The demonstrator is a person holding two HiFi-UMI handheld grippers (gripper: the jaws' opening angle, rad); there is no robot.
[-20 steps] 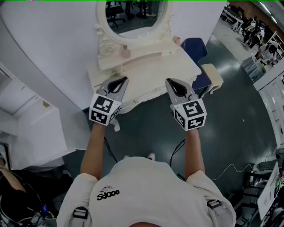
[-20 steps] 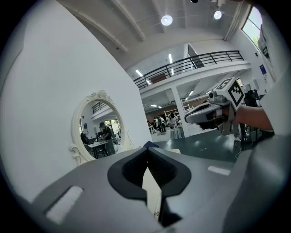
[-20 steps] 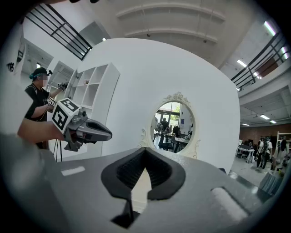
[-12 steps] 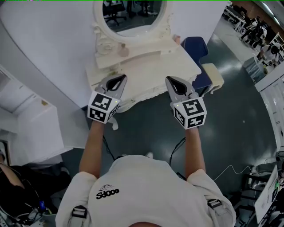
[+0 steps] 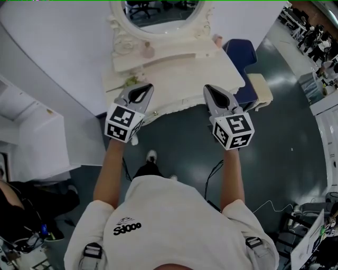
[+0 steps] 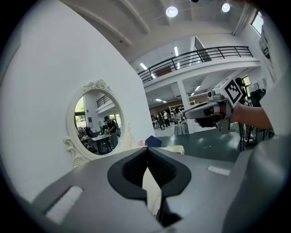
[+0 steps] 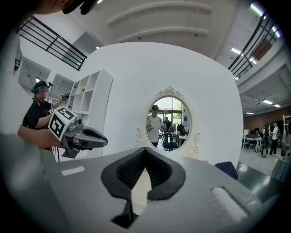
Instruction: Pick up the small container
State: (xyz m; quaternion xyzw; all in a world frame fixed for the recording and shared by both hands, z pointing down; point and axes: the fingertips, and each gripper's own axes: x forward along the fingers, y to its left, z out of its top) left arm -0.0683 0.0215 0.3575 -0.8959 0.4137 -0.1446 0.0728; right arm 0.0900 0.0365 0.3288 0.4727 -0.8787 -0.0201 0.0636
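Shelving (image 7: 90,104) in white stood at the far left, against the curved wall. We held the left gripper (image 5: 146,87) in front of the left half of the vanity (image 5: 206,68), with its jaws pointing at the table edge. Its own view showed the jaws fully closed, tip against tip, with nothing between them. Only the pale tabletop appeared through the notch behind the tips.

The container (image 5: 148,50), small and pink, stood upright on the raised shelf (image 5: 174,52) at the foot of the mirror (image 5: 158,16). It was left of centre and beyond the left gripper. It was well apart from both grippers, and neither touched it. A small greenish item (image 5: 129,82) lay on the tabletop near the left gripper; we could not identify it.

We held the right gripper (image 5: 208,88) about level with the left one, in front of the right half of the vanity. Its view likewise showed the jaws pressed together and empty, aimed toward the oval mirror. A second pinkish item (image 5: 217,40) sat at the right end of the shelf; its type was not discernible. A blue chair (image 5: 240,52) stood just beside the right end of the vanity. A cream stool (image 5: 261,87) stood next to the chair on the dark floor (image 5: 285,147).
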